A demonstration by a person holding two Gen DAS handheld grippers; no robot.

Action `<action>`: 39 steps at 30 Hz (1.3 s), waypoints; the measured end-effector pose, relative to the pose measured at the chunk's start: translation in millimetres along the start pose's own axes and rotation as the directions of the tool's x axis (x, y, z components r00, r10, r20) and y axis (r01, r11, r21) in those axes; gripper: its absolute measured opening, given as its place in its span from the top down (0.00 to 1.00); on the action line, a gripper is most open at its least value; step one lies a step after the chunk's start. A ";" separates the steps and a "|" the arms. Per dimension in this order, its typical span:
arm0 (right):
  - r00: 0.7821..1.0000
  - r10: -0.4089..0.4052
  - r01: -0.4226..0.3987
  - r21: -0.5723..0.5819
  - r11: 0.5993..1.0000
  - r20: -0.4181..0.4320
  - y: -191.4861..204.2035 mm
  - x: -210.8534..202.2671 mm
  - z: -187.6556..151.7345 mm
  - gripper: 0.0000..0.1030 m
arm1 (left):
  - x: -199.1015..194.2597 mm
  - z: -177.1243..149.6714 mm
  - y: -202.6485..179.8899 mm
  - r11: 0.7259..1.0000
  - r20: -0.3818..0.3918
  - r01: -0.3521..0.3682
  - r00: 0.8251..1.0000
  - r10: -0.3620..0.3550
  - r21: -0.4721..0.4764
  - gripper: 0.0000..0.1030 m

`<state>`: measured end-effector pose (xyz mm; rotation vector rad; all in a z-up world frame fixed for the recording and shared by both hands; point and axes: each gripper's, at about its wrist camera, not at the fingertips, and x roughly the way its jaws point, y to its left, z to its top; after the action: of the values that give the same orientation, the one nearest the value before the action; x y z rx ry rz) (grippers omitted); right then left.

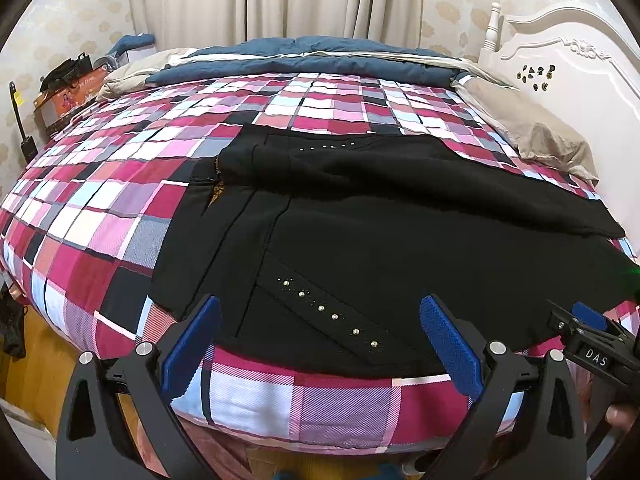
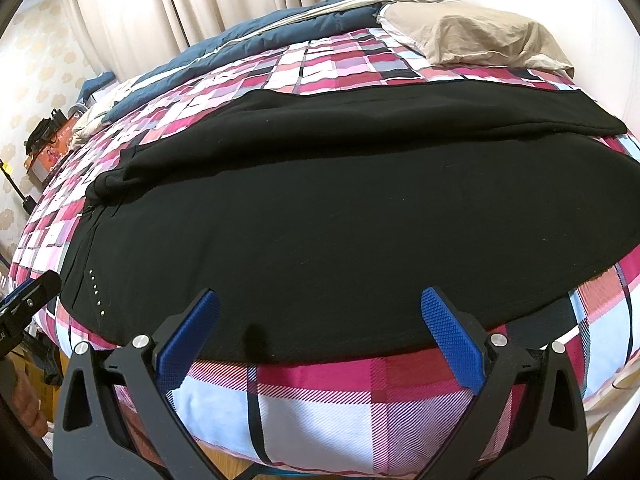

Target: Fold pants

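Left wrist view: left gripper [image 1: 320, 312] at bottom centre, jaws spread wide, holding nothing, tips over the near hem of the black pants [image 1: 400, 240]. Pants lie spread on the plaid bedspread [image 1: 100, 200], centre to right of frame, one leg draped over the other. Right gripper [image 1: 588, 320] enters at lower right edge. Right wrist view: right gripper [image 2: 320, 308] at bottom centre, jaws likewise wide apart and empty, just at the pants [image 2: 340, 220] edge. Pillow [image 2: 472, 36] upper right.
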<state>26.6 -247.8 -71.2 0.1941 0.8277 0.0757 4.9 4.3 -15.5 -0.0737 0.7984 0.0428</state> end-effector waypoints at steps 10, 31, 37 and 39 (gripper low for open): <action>1.000 -0.001 0.001 0.007 1.000 0.002 -3.6 -1.0 2.0 0.02 | -0.2 -1.5 -2.9 1.000 -0.003 0.005 1.000 -0.005 0.008 0.04; 1.000 -0.003 0.003 0.007 1.000 -0.003 -6.3 -1.2 2.4 0.02 | -0.2 -2.0 -2.7 1.000 -0.008 0.010 1.000 -0.009 0.008 0.04; 1.000 -0.004 0.004 0.009 1.000 -0.002 -5.6 -1.2 2.1 0.02 | -0.4 -2.1 -3.1 1.000 -0.011 0.013 1.000 -0.013 0.008 0.04; 1.000 -0.004 0.004 0.008 1.000 -0.003 -5.4 -1.2 2.0 0.02 | -0.7 -2.4 -3.6 1.000 -0.010 0.011 1.000 -0.011 0.008 0.04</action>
<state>27.2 -253.5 -70.1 0.1996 0.8313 0.0685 3.0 0.4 -16.5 -0.0707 0.8084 0.0290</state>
